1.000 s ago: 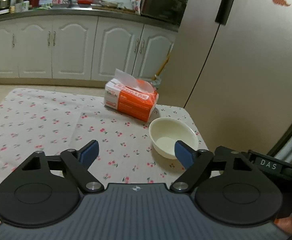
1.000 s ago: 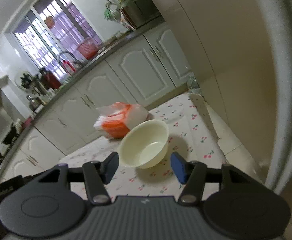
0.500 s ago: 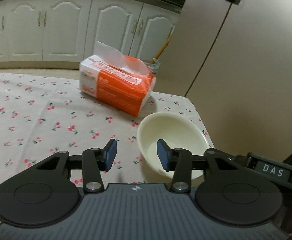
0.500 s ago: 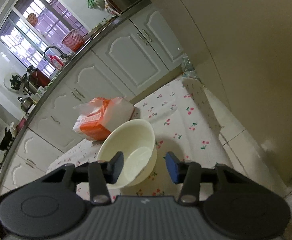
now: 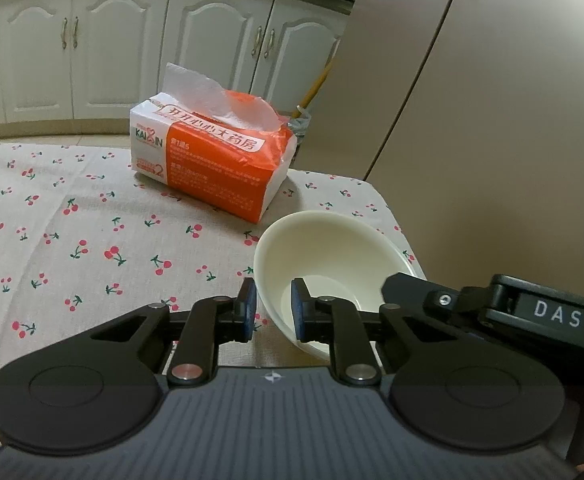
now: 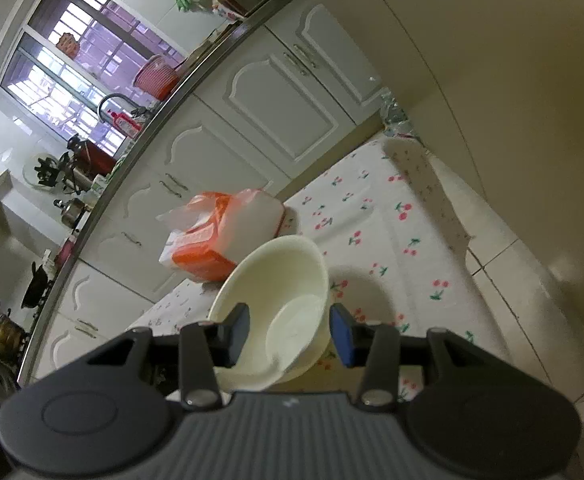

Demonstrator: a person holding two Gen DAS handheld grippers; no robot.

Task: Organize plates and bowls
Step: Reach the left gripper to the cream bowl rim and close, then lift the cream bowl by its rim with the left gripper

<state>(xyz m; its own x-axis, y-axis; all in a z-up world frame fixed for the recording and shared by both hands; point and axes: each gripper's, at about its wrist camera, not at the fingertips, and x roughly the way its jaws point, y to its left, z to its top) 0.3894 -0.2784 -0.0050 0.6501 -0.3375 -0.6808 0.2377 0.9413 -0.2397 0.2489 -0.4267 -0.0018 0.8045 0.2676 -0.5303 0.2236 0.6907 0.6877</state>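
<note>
Table: we work over a cloth printed with red cherries, white kitchen cupboards behind it and a tall beige fridge door at its far corner.
Tissue pack: orange and white, one sheet standing out of its top; it lies on the cloth just beyond the bowl.
Bowl: cream, near the table's corner by the fridge (tilted in our right wrist view, one side raised off the cloth).
Right gripper: we have its fingers spanning the bowl, the black pad inside the basin and the blue pad against the outer wall, so the wall is clamped between them.
Left gripper: we are closing its jaws on the bowl's near wall, one blue pad outside the rim, the other inside; whether both already press, we cannot tell.
</note>
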